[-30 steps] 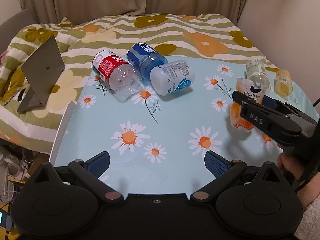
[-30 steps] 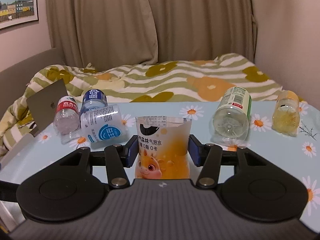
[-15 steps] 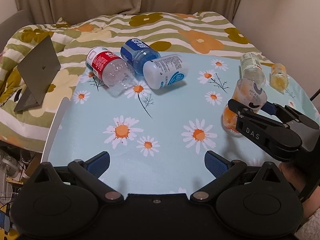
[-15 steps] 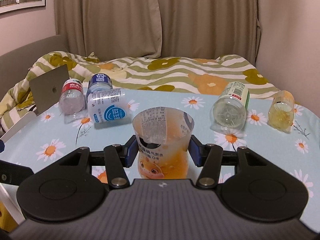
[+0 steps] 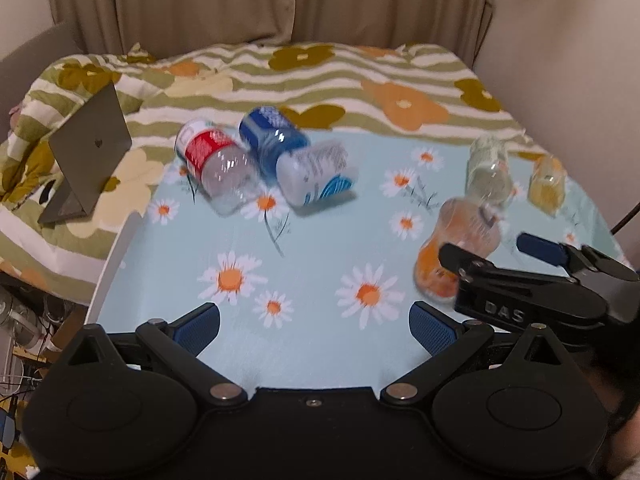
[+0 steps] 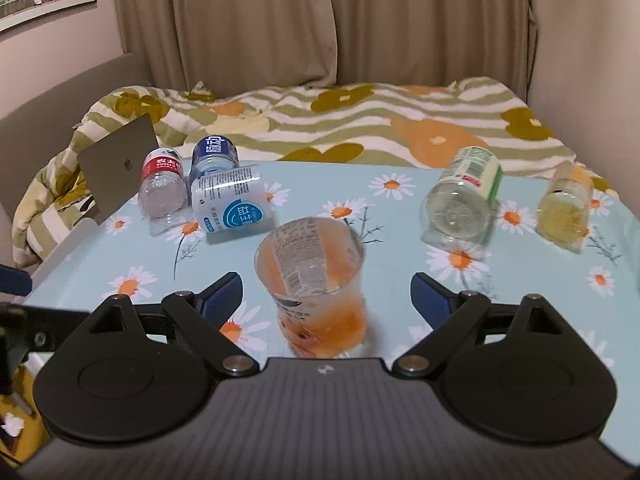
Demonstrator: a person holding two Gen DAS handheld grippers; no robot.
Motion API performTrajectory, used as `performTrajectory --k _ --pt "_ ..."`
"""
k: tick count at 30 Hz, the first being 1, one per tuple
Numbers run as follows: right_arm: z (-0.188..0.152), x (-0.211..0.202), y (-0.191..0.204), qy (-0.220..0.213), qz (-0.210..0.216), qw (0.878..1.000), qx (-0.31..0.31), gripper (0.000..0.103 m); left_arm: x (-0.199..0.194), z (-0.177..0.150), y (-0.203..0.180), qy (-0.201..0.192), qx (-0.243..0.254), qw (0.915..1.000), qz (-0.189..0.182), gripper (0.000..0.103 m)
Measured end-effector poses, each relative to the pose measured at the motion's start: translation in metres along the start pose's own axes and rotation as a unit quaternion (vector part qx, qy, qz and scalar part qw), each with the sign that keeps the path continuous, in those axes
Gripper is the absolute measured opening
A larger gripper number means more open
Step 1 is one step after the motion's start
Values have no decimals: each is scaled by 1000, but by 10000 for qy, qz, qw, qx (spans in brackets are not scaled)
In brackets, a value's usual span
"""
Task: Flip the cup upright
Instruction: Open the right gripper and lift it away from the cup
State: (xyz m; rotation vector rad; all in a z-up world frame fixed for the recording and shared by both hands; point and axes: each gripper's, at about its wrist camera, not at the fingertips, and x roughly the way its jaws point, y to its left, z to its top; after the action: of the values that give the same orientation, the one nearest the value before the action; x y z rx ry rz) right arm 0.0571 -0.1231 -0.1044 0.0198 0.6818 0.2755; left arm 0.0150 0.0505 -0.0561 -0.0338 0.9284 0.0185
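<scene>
One orange cup (image 6: 316, 300) upright near table's (image 6: 400, 208) front edge, mouth up, five cups lying on sides: three back-left, two back-right, right claw (image 6: 326, 292) released around it, untouching, left claw (image 5: 314, 326) released, empty.

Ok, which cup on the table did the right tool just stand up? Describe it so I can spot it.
On the daisy-print table, look at the near edge, between the open fingers of the right tool. The orange cup stands there, mouth up, alone; every other cup lies on its side farther back.
</scene>
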Motion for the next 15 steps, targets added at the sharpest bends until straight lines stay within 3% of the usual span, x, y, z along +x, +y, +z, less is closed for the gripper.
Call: performTrajectory --k 8,15 --pt "34 -62 -30 624 -328 9975 16 103 -34 14 -19 -400 -22 9992 -21 103" --pt "39 -92 -57 898 -702 9933 181 103 -46 21 -32 -766 17 9971 -4 103"
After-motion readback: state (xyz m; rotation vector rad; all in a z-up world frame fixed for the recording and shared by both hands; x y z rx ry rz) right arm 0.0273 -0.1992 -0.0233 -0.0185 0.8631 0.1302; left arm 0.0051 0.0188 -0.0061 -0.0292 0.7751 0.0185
